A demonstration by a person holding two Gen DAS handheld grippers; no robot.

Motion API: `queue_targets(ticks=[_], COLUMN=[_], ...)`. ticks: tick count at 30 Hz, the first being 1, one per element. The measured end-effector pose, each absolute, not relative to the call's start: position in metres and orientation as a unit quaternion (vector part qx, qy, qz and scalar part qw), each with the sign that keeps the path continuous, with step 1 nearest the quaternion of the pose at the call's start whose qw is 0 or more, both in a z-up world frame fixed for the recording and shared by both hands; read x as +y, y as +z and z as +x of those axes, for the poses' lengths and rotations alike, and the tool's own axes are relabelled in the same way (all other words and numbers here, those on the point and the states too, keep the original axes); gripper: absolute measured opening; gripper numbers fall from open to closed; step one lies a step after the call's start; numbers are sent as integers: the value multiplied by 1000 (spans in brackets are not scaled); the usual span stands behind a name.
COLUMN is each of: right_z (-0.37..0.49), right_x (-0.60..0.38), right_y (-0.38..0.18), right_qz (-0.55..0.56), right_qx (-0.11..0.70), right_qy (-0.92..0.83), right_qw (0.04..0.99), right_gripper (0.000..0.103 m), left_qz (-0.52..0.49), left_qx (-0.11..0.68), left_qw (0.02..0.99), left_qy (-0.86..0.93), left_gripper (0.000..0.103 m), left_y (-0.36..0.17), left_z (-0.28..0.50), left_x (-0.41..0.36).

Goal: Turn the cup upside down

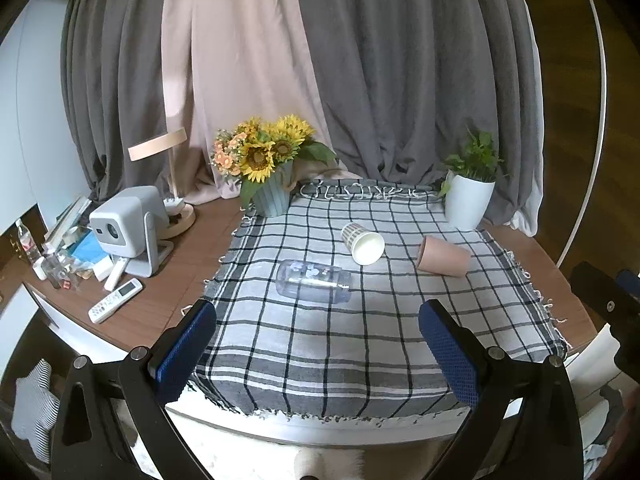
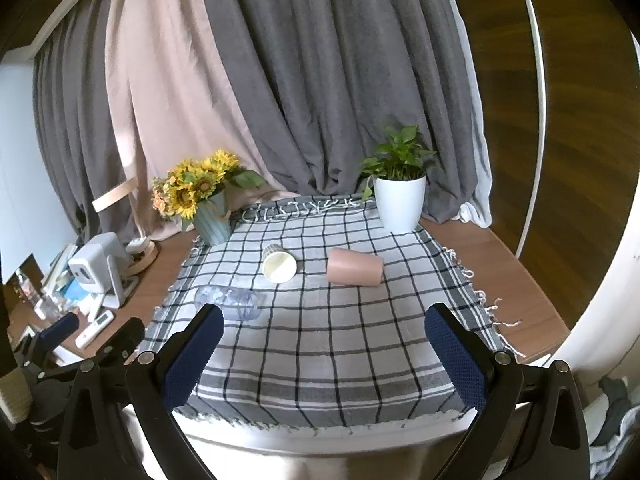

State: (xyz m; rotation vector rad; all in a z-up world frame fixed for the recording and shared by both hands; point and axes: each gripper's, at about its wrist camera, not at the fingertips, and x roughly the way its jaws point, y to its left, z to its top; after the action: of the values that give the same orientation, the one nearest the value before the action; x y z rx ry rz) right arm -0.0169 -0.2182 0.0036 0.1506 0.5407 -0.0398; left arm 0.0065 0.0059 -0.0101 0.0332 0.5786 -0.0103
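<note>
Nothing is gripped yet — both grippers, left (image 1: pixel 318 344) and right (image 2: pixel 324 348), are held spread before the cloth (image 2: pixel 320 360), so a cup (image 2: pixel 354 267) lying on it must be approached.

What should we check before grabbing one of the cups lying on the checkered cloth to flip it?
1. Left gripper open and holding nothing: ok.
2. Right gripper open and holding nothing: ok.
3. Pink cup lies on its side, apart from other things: ok.
4. White paper cup on its side, mouth facing the cameras, nothing inside: ok.
5. Clear plastic cup on its side, nothing touching it: ok.
6. Which cup is meant: cannot tell.
</note>
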Motion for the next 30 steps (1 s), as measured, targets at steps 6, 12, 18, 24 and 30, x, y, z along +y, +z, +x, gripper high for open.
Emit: queue_targets(ticks=[6, 12, 18, 24, 30], right_z=[-17, -17, -16, -16, -15], right_x=[-217, -217, -219, -219, -219], right_y=[4, 2, 3, 3, 3], right_qz=[76, 73, 73, 73, 73], right_qx=[267, 266, 266, 267, 268], right_qy=[-20, -19, -18, -18, -18], right_qw=[960, 961, 961, 961, 960], right_gripper=[101, 101, 101, 101, 101], left_qz=[17, 17, 18, 16, 16], left_qx=[285, 286, 285, 287, 287], left_qw=[958, 958, 958, 958, 958], left_qy=[-4, -3, -3, -4, -5], left_gripper=[103, 103, 103, 103, 103], left_y=[-8, -5, -4, -1, -1], left_z=[8, 10, 10, 12, 12], left_x=[5, 4, 3, 5, 6])
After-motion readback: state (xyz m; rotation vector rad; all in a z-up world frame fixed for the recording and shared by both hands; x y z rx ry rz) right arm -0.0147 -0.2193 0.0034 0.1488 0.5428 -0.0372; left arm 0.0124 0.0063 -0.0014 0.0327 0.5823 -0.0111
